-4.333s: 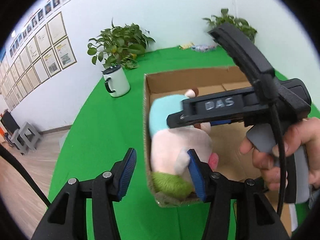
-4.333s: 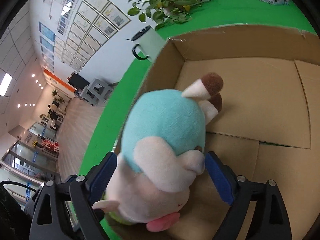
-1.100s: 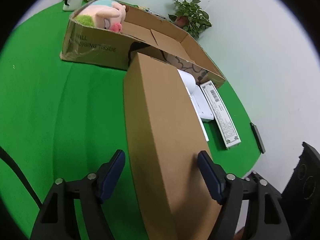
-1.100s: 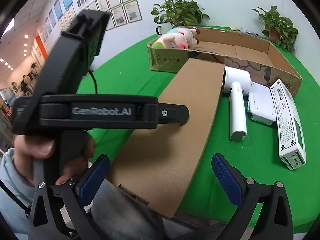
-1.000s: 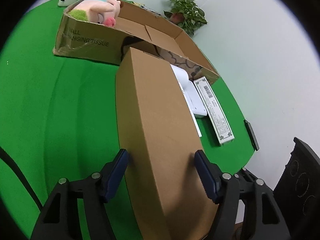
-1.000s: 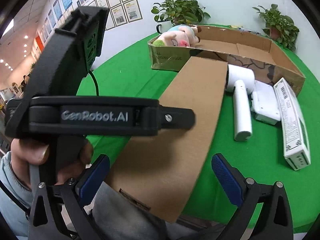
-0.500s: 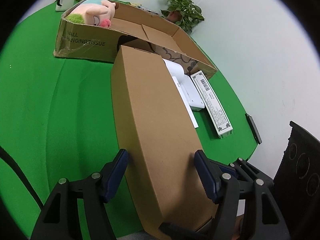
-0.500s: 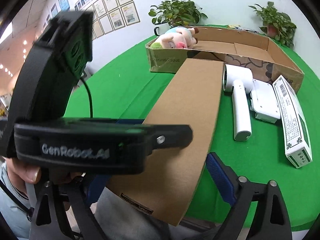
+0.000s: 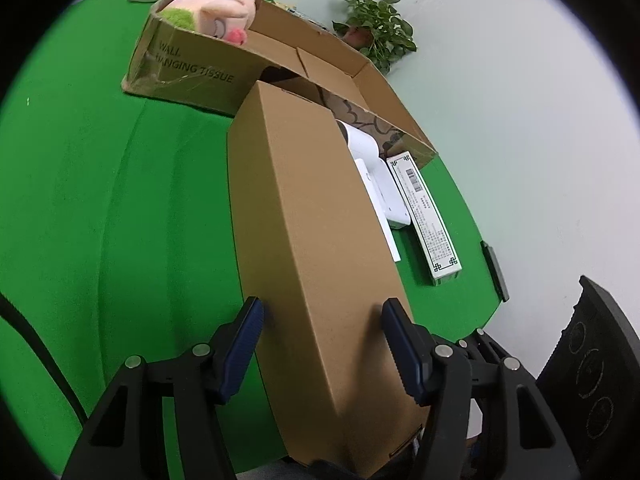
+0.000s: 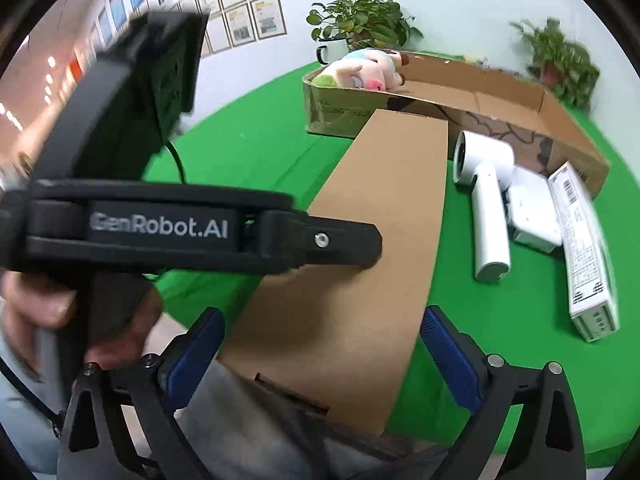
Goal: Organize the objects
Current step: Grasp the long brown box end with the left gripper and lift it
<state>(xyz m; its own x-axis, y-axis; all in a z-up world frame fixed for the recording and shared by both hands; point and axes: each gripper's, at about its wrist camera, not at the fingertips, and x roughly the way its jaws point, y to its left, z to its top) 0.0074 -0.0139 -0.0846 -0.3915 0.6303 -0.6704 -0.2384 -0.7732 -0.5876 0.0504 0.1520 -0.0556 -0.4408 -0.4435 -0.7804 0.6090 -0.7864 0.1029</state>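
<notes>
Left gripper (image 9: 322, 320) straddles the near end of the long brown carton (image 9: 312, 240); its jaws are closing, blue pads right at both side faces and apparently touching. I read it as gripping the carton, though pad pressure can't be confirmed.

Right gripper (image 10: 320, 344) sits just behind the same carton (image 10: 360, 260) at the table's near edge. Its jaws are opening, spread wider than the carton, and both pads stand clear of the cardboard. Nothing is held.

The carton lies flat on the green tablecloth (image 9: 100, 200), running straight away from both tools. Its near end overhangs the table edge. Its far end reaches the open cardboard tray (image 9: 192, 72) printed "HANGING TISSUE"; contact there is unclear.

Plush pig toy (image 10: 360, 70) lies in the tray's far-left corner as seen from the right tool.

To the right of the carton, ahead of the right gripper:
- White hair dryer (image 10: 486, 200), just beside the carton, handle pointing back towards the tool.
- White flat box (image 10: 534, 208), touching the dryer's right side.
- Long white printed box (image 10: 584, 248), rightmost, beside the flat box.

A hand (image 10: 60, 300) holds the left tool's handle, left of the right gripper. Two potted plants (image 10: 360, 20) stand beyond the tray by the wall.
</notes>
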